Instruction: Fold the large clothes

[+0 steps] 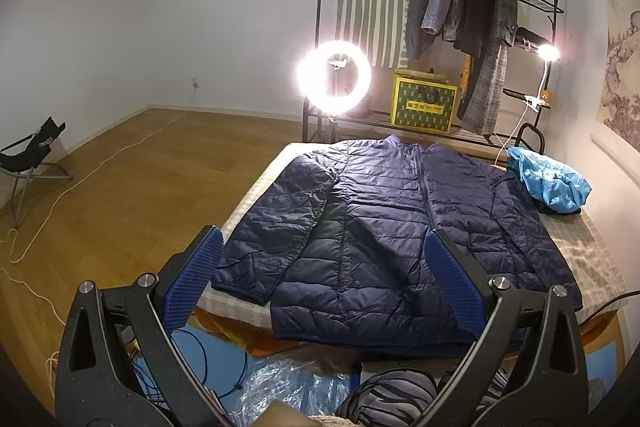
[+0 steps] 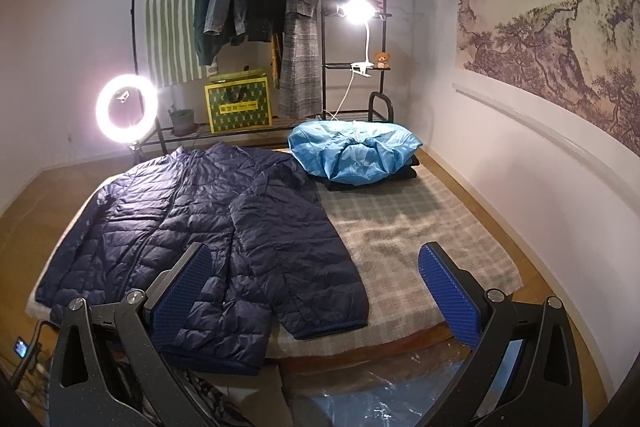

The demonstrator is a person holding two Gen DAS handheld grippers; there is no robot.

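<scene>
A navy quilted jacket (image 1: 384, 223) lies spread flat, front up with the zip closed, on a plaid-covered tabletop (image 2: 420, 227), filling its left half from the far edge to the near edge, where the hem slightly overhangs. Both sleeves lie along the body, the right cuff near the near edge. The left gripper (image 1: 324, 275) hovers above the near edge with its blue-padded fingers (image 1: 452, 287) spread wide, grasping nothing. The right gripper (image 2: 316, 291) likewise hangs released above the near edge, one pad over the jacket's hem, the other over bare cloth. At the far right corner a light-blue garment (image 2: 352, 155) sits bunched on what looks like a folded dark item. Behind the tabletop stand a ring light (image 1: 334, 83) and a clothes rack (image 2: 260, 7).
</scene>
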